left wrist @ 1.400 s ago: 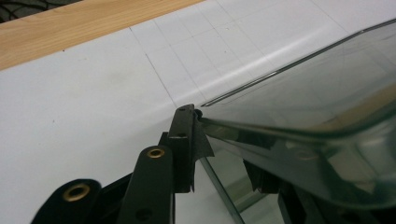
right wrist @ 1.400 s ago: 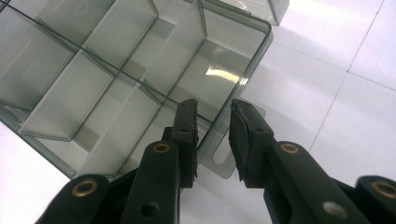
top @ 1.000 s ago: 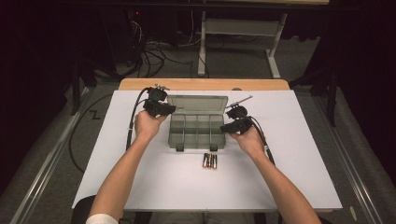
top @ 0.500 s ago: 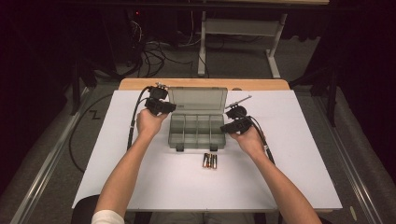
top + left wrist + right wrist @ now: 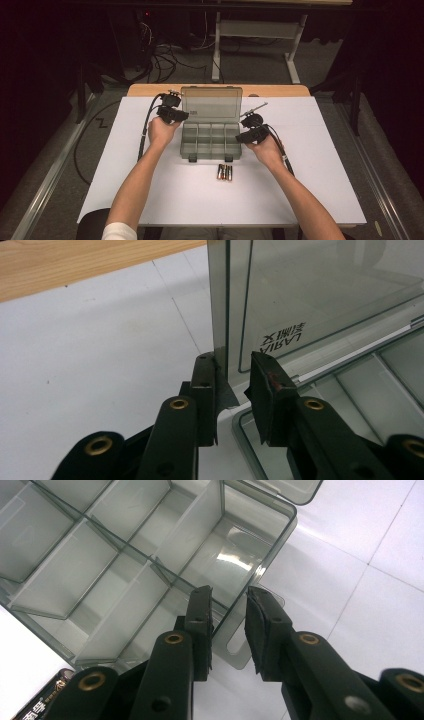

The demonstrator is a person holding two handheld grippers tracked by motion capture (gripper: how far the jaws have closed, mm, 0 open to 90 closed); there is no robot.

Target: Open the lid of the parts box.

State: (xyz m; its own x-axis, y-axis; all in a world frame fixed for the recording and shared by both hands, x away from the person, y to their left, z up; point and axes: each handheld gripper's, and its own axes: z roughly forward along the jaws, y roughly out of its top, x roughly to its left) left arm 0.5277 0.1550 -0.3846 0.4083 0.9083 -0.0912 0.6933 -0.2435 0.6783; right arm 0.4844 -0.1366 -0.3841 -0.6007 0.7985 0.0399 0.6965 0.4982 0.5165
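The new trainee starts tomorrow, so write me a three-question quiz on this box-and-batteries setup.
1. True or false: the lid of the clear compartment box stands open.
2. Where do the batteries lie? A) in a compartment B) on the white table in front of the box C) on the lid
3. What passes between the jaws of the right tongs?

Key: 1. True. 2. B. 3. The box's side wall: one jaw is over the inside and the other is outside, with a gap showing, so the tongs are not clamped on it.
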